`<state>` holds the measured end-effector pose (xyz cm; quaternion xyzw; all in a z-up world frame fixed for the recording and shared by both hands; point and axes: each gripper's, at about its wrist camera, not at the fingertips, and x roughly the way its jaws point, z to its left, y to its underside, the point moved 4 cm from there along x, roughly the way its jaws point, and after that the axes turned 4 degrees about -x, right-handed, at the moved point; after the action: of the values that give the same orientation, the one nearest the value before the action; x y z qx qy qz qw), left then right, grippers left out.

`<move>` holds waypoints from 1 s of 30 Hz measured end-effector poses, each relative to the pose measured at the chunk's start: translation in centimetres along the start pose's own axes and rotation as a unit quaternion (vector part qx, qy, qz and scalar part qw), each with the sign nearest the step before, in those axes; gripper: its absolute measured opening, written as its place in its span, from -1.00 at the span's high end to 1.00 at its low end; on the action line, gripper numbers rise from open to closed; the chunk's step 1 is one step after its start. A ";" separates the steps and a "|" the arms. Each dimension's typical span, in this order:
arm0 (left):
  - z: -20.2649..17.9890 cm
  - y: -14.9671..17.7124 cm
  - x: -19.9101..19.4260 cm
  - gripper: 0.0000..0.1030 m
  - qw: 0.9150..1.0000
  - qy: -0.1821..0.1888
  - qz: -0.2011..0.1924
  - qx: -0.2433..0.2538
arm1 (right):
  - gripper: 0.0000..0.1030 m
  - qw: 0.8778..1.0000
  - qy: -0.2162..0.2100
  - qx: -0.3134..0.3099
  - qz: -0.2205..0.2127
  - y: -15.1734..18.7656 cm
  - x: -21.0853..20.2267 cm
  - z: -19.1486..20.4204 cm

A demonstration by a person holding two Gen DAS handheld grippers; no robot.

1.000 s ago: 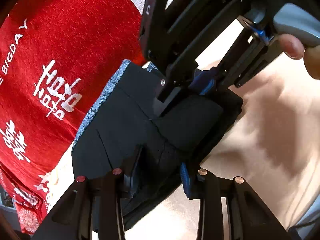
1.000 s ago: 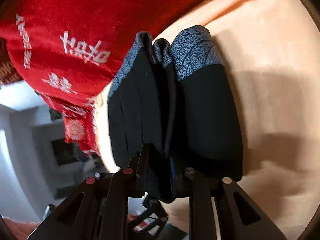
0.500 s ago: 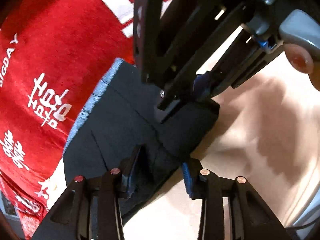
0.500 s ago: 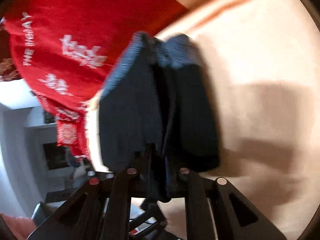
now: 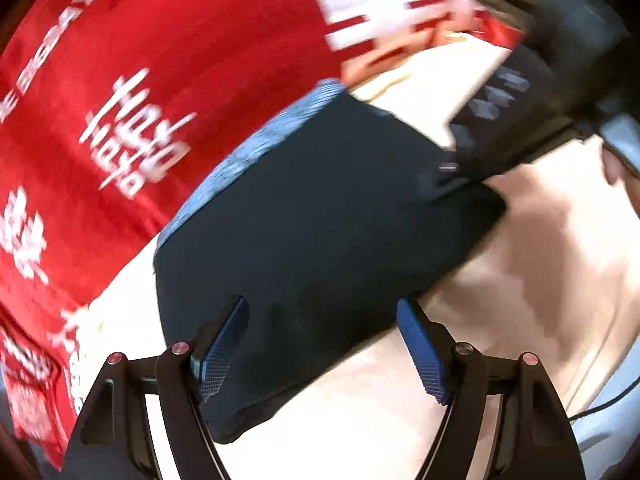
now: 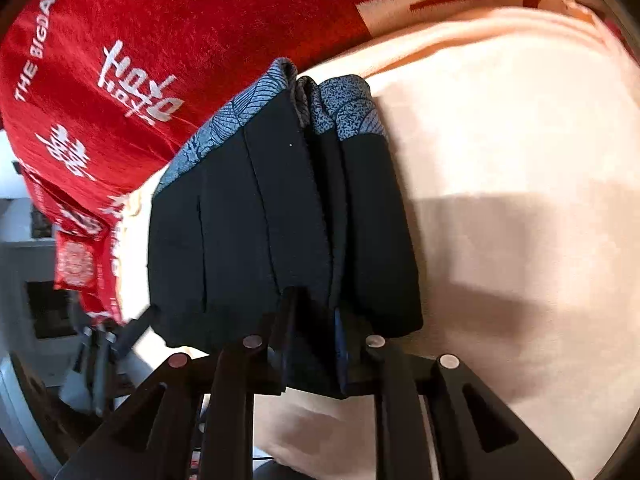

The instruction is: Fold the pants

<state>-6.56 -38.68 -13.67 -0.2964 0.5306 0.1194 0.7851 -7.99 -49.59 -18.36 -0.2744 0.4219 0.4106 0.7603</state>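
The folded dark pants (image 5: 320, 220) with a blue patterned waistband lie on cream bedding, partly over a red blanket. My left gripper (image 5: 320, 346) hovers over their near end. Its jaws are opening, and the blue pads (image 5: 222, 344) stand wide apart without pressing on the cloth. In the right wrist view the pants (image 6: 240, 240) stand as several upright folds. My right gripper (image 6: 316, 332) is shut on one middle fold at the near edge; its jaws are only starting to ease, with the cloth still pinched. The right tool's black body (image 5: 540, 92) shows blurred at the top right.
A red blanket (image 6: 180, 40) with white lettering covers the far left of the bed. Cream bedding (image 6: 520, 160) spreads to the right. A person's fingertip (image 5: 612, 168) holds the right tool. Grey room furniture (image 6: 40, 280) shows past the bed's left edge.
My left jaws have spread wide and let go of the pants, and the left gripper has pulled back. The pants lie flatter. The right gripper keeps its pinch and has tilted a little.
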 end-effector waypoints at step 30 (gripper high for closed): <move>14.2 3.0 1.9 -0.50 0.985 0.047 0.064 -0.155 | -0.46 0.943 0.326 -0.062 -0.013 1.0 -0.8 5.8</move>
<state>3.50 -28.14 -12.73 -0.3857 0.5599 0.2359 0.6944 -6.65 -44.98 -14.90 -0.4457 0.6169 0.3138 0.5677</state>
